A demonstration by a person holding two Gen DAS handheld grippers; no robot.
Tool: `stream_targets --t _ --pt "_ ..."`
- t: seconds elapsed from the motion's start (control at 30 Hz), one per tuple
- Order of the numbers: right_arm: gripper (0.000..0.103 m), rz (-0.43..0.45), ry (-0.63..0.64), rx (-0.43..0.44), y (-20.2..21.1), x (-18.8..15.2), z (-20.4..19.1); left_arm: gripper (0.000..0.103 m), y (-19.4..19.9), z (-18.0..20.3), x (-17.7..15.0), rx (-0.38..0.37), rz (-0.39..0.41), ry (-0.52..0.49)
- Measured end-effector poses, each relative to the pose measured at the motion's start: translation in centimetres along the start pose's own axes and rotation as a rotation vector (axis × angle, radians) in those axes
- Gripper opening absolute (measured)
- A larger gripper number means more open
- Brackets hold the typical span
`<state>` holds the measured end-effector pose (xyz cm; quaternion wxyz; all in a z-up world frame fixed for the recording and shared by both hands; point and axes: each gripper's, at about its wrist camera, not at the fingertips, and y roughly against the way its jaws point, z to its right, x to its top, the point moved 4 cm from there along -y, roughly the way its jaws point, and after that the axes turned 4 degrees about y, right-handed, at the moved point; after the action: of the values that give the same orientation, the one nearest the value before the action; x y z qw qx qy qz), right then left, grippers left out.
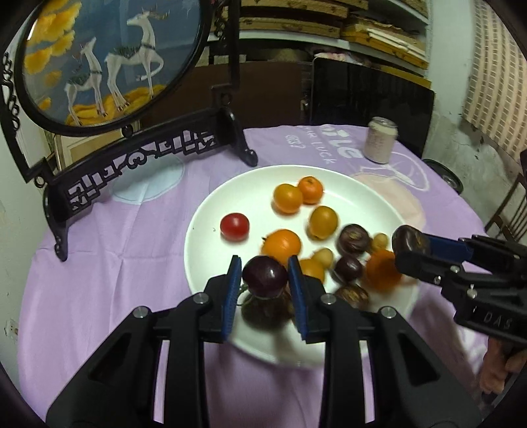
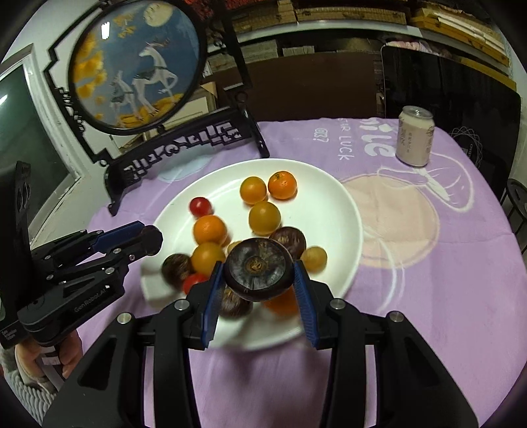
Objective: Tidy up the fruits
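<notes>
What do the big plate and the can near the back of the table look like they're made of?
Plate: probably glazed ceramic, though it might be melamine; plain white with a soft sheen and a smooth raised rim. Can: likely aluminium, given its silvery pull-tab top, with a matte pale pink printed body.

A lilac tablecloth covers the table, a black-framed deer screen stands at ten o'clock, stacked wooden shelves at one.
</notes>
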<state>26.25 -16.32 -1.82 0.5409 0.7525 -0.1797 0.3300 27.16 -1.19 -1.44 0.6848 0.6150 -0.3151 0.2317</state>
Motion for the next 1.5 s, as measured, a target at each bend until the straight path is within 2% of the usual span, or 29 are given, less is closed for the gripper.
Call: stream_targets --t 0.13,0.17,0.2,0.23,0.43,0.47,0.5,0.53,0.67,0.73,0.87,0.93,0.97,1.0,1.07,1.17,1.5 --pt "0.043 0.027 0.000 -0.013 -1.6 0.3 -0.1 0.030 -2.6 -0.6 0.1 -0.007 -0.025 0.035" --pt "0.053 0.038 0.000 -0.013 -1.7 0.3 -0.1 0.034 -2.8 -0.7 0.0 -0.008 -0.027 0.042" --pt "0.065 0.043 -0.001 -0.019 -1.7 0.4 0.0 0.048 -3.0 -0.9 -0.3 -0.002 -0.020 0.050" --pt "0.065 0.056 -0.008 -0.022 -1.4 0.4 0.2 0.055 -2.9 -1.0 -0.4 0.004 -0.015 0.051" --pt "0.065 0.096 -0.056 0.020 1.0 1.0 0.4 0.056 -1.2 -1.8 -0.7 0.005 -0.004 0.097" --pt "0.065 0.096 -0.056 0.021 1.4 1.0 0.3 0.057 -0.8 -1.8 -0.9 0.010 -0.001 0.099" --pt "0.065 0.096 -0.054 0.020 1.9 0.8 0.1 0.062 -0.1 -1.8 -1.2 0.017 0.004 0.104" --pt "0.065 0.101 -0.045 0.016 2.7 0.3 -0.2 0.071 0.5 -1.7 -1.5 0.022 0.012 0.107" --pt "0.065 0.096 -0.041 0.013 4.5 -1.6 -0.9 0.073 3.4 -1.1 -3.5 0.037 0.041 0.097" --pt "0.067 0.086 -0.053 0.010 5.2 -3.3 -1.0 0.084 4.9 -0.9 -4.9 0.045 0.050 0.107" --pt "0.072 0.065 -0.061 -0.030 6.3 -6.5 -1.0 0.092 7.8 -0.6 -7.4 0.077 0.083 0.125" --pt "0.081 0.070 -0.055 -0.073 7.0 -8.2 -1.0 0.098 9.2 -0.3 -8.5 0.109 0.106 0.127" --pt "0.094 0.070 -0.050 -0.099 7.2 -9.0 -1.1 0.100 9.8 -0.1 -9.0 0.124 0.112 0.122" --pt "0.099 0.073 -0.049 -0.123 7.5 -9.6 -1.1 0.101 10.4 0.2 -9.6 0.142 0.116 0.110" --pt "0.100 0.083 -0.043 -0.157 7.9 -10.2 -1.0 0.101 10.7 0.6 -10.2 0.156 0.111 0.095" --pt "0.102 0.085 -0.026 -0.201 8.3 -10.4 -1.2 0.101 11.0 1.2 -11.2 0.137 0.093 0.076" --pt "0.102 0.052 -0.032 -0.179 8.0 -10.6 -0.8 0.101 11.7 2.1 -11.1 0.091 0.107 0.061"
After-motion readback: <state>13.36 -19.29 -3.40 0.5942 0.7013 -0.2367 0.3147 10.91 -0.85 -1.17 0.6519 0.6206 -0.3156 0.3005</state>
